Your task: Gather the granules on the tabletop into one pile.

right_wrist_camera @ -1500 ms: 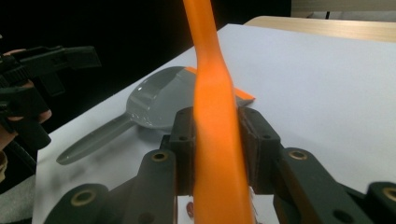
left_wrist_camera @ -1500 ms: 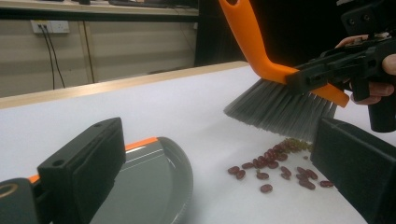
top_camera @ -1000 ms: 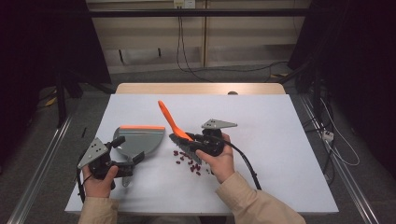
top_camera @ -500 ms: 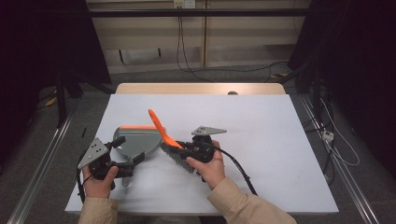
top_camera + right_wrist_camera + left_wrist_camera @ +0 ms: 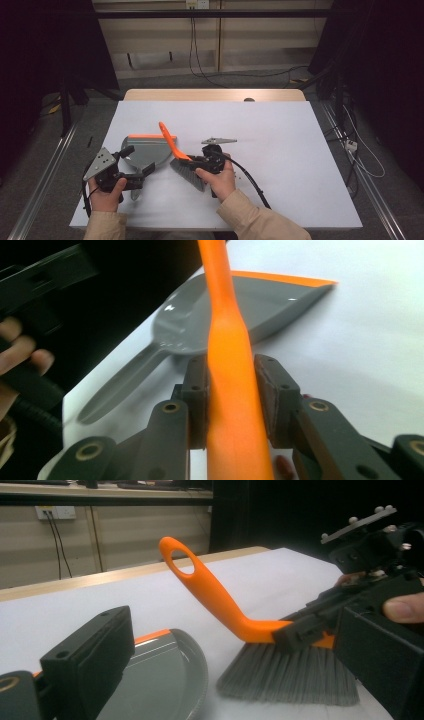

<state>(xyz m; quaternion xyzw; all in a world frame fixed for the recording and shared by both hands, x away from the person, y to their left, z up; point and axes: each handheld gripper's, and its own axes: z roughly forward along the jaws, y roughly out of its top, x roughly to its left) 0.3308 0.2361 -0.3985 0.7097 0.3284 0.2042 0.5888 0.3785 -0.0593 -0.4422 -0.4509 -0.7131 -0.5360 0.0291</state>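
I'm sweeping with the brush [image 5: 181, 161], its bristles down on the table [image 5: 280, 130] just beside the dustpan [image 5: 146, 151], the red bits now hidden under them and not yet in the pan. My right gripper [image 5: 200, 162] is clamping the orange handle; my left gripper [image 5: 141, 176] is pinching the pan's handle. Since a second ago the brush has dropped and swung toward the pan.
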